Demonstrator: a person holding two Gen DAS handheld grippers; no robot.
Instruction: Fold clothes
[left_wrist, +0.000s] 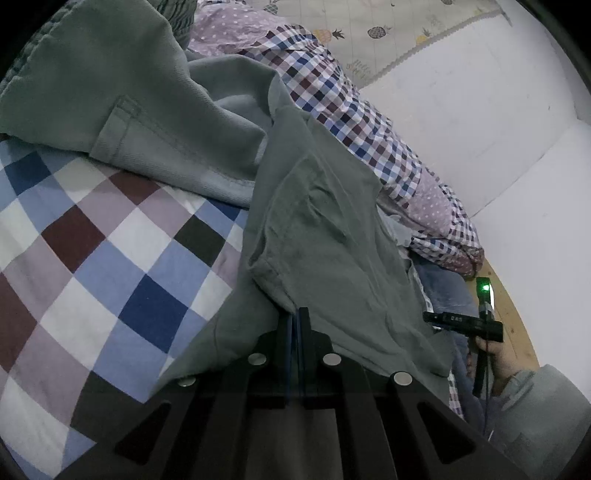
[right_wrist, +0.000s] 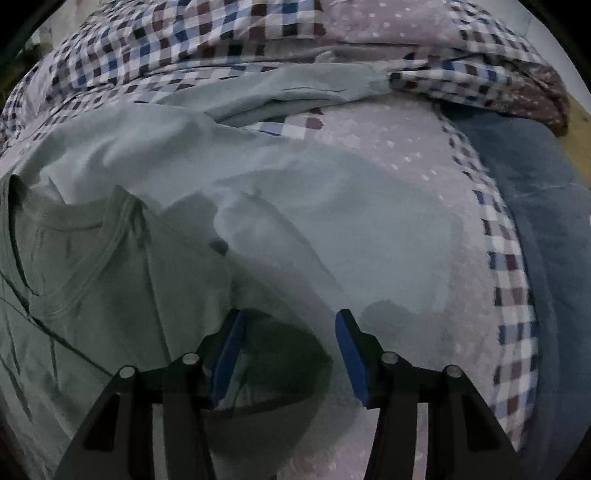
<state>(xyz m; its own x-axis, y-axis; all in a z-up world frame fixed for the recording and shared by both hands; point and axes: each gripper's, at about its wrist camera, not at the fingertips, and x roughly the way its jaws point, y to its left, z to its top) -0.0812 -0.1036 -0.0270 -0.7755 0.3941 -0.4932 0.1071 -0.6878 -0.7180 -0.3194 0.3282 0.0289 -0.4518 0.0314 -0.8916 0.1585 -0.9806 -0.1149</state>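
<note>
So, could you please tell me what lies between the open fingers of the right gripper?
Only cloth: in the right wrist view the right gripper hangs open over the grey-green shirt, with nothing clamped between its blue fingers.

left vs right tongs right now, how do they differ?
The left tongs are shut, pinching the grey-green shirt; the right tongs are open and hold nothing. The left tongs have the fabric raised, while the right tongs hover over the shirt lying on the bed. Both have blue pads on black fingers.
</note>
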